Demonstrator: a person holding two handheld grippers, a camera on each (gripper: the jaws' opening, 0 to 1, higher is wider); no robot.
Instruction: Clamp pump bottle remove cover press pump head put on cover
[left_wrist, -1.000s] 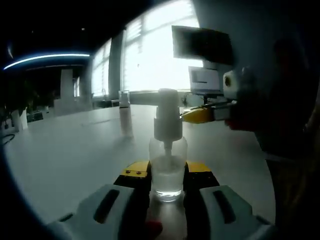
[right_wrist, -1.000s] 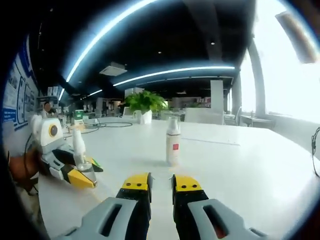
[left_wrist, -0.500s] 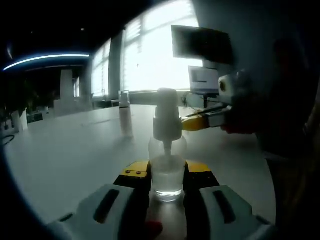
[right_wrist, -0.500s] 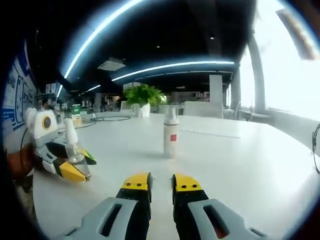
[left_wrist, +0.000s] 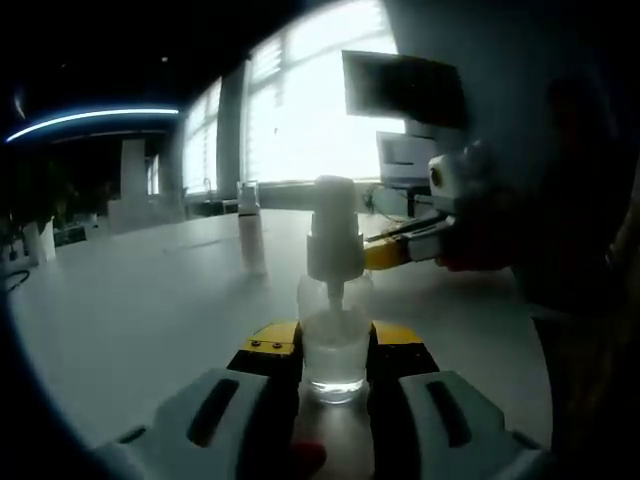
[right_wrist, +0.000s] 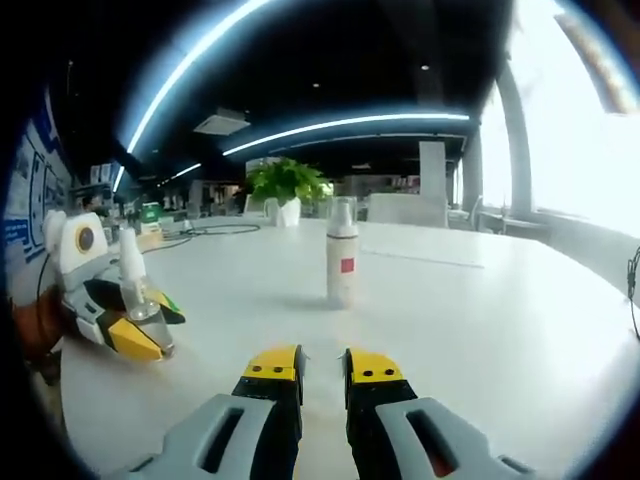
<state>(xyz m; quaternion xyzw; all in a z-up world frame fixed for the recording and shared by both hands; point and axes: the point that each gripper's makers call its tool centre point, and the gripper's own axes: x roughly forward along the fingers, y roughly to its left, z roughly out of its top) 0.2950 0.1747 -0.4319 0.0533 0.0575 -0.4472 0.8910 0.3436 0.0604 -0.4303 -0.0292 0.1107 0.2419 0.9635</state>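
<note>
A clear pump bottle (left_wrist: 335, 350) with a white pump head (left_wrist: 335, 235) stands upright on the white table (left_wrist: 150, 310). My left gripper (left_wrist: 335, 345) is shut on its lower body, one yellow-tipped jaw on each side. My right gripper (left_wrist: 392, 250) reaches in from the right, its yellow tip just right of the pump head and apart from it. In the right gripper view, my right gripper (right_wrist: 323, 372) has its jaws nearly together with nothing between them. The left gripper (right_wrist: 125, 335) sits at the left with the pump bottle (right_wrist: 135, 300) in it.
A slim bottle (right_wrist: 342, 265) with a red label stands alone mid-table, also seen as the slim bottle (left_wrist: 250, 235). A potted plant (right_wrist: 285, 185) is at the far side. A monitor (left_wrist: 405, 90) and bright windows lie beyond. A person's dark sleeve (left_wrist: 560, 230) is on the right.
My right gripper has drifted left and slightly down, closer to the pump head. The left gripper and the clamped bottle have stayed still.
</note>
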